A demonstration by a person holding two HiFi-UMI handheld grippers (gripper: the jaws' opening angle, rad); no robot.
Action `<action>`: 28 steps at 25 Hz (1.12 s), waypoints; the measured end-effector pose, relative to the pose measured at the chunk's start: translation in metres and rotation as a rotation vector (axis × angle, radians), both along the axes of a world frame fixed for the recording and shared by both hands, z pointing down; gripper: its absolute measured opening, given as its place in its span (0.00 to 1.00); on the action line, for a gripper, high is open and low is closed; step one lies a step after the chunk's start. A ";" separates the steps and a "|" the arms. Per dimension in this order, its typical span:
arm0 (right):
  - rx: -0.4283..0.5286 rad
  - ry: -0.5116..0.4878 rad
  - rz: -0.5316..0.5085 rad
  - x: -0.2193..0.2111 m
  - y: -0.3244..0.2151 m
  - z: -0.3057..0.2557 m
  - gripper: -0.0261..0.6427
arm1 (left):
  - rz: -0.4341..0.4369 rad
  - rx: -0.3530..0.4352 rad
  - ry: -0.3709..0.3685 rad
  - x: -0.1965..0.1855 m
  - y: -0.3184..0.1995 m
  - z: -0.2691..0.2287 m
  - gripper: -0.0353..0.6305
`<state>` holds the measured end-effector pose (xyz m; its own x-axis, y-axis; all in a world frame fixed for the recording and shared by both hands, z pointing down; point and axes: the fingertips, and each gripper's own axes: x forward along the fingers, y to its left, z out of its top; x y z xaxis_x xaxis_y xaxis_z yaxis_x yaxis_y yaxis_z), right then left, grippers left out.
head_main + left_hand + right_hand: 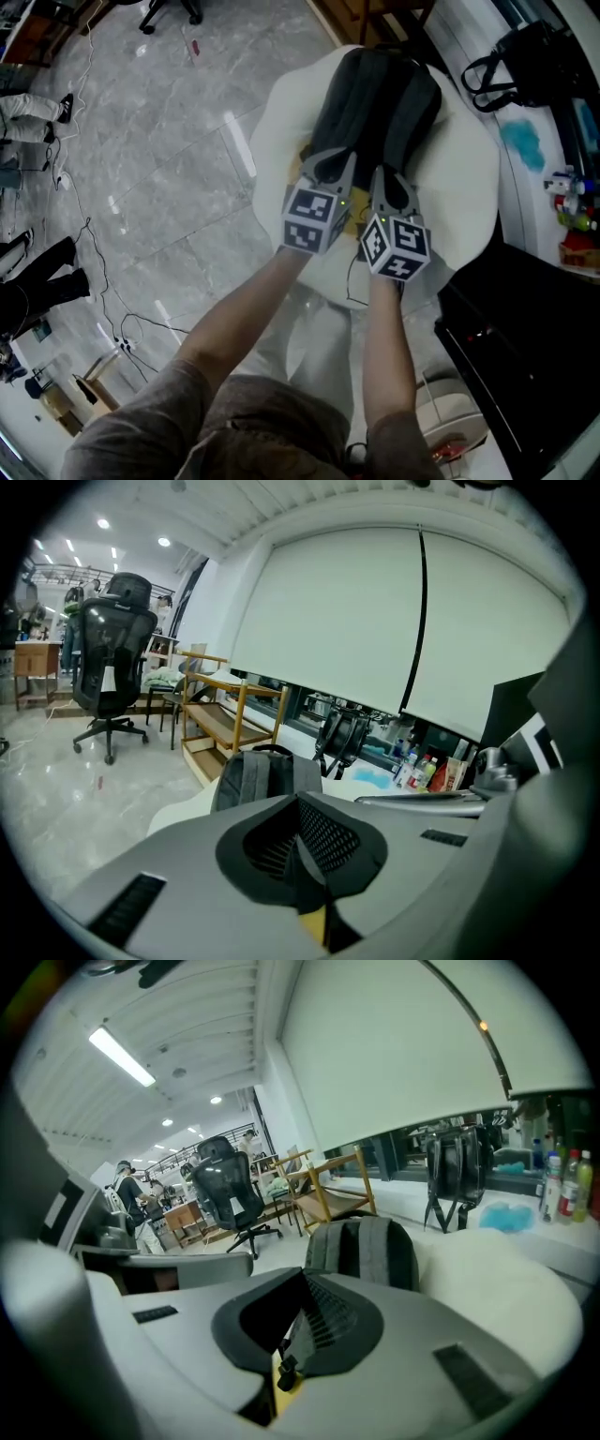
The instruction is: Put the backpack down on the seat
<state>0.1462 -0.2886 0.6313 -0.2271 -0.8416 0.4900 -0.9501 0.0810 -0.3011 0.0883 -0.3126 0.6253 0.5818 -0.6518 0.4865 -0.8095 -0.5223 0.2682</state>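
- Task status: the backpack [380, 103] lies lengthwise on the white seat [469, 187]. The cushion carries its full length, and nothing grips it. I judge the put-down itself complete.
- Left claw [330, 159]: clenched. The left gripper view shows the pads closed on each other with nothing between them.
- Right claw [386, 173]: clenched. The right gripper view shows the same closed pads and no strap or fabric caught in them.
- Position of the backpack relative to the claws: both claws sit side by side at its near end, the left one at the near left corner and the right one at the near right corner.
- In the head view the tips overlap the near edge of the backpack. Each gripper view shows the backpack ahead of the closed tips, with its top panel and two strap bands facing me.
- Contact: I cannot tell whether either tip touches the fabric. The claw bodies hide the near edge in both gripper views.
- Remaining work, as I judge it: clear both claws from the seat. Confirm that the backpack rests steady on the rounded cushion and does not slide toward its edge.
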 end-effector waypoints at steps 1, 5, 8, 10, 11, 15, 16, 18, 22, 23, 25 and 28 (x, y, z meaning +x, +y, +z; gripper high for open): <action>-0.003 -0.007 0.000 -0.001 0.004 -0.008 0.04 | -0.002 -0.004 0.002 -0.003 0.004 -0.008 0.05; -0.005 -0.039 0.005 -0.003 0.025 -0.050 0.04 | 0.001 -0.023 0.006 -0.012 0.021 -0.047 0.05; -0.002 -0.063 0.008 -0.004 0.041 -0.083 0.04 | 0.011 -0.045 0.001 -0.018 0.039 -0.078 0.05; 0.007 -0.081 0.004 -0.007 0.051 -0.104 0.04 | 0.017 -0.053 0.000 -0.021 0.050 -0.099 0.05; 0.013 -0.090 0.001 -0.008 0.055 -0.114 0.04 | 0.021 -0.052 0.000 -0.021 0.055 -0.109 0.05; 0.040 -0.105 -0.036 -0.021 0.074 -0.158 0.04 | 0.038 -0.046 0.016 -0.023 0.076 -0.153 0.05; 0.047 -0.104 -0.049 -0.026 0.079 -0.169 0.04 | 0.039 -0.049 0.024 -0.025 0.081 -0.163 0.05; 0.059 -0.114 -0.071 -0.032 0.088 -0.188 0.04 | 0.041 -0.052 0.041 -0.027 0.091 -0.181 0.05; 0.083 -0.164 -0.122 -0.045 0.110 -0.226 0.04 | 0.087 -0.031 0.060 -0.030 0.115 -0.217 0.05; 0.093 -0.168 -0.143 -0.048 0.115 -0.236 0.04 | 0.105 -0.017 0.057 -0.032 0.121 -0.226 0.05; 0.117 -0.172 -0.191 -0.056 0.125 -0.257 0.04 | 0.134 0.009 0.052 -0.036 0.130 -0.245 0.05; 0.149 -0.187 -0.255 -0.063 0.142 -0.282 0.04 | 0.165 0.033 0.071 -0.039 0.142 -0.272 0.05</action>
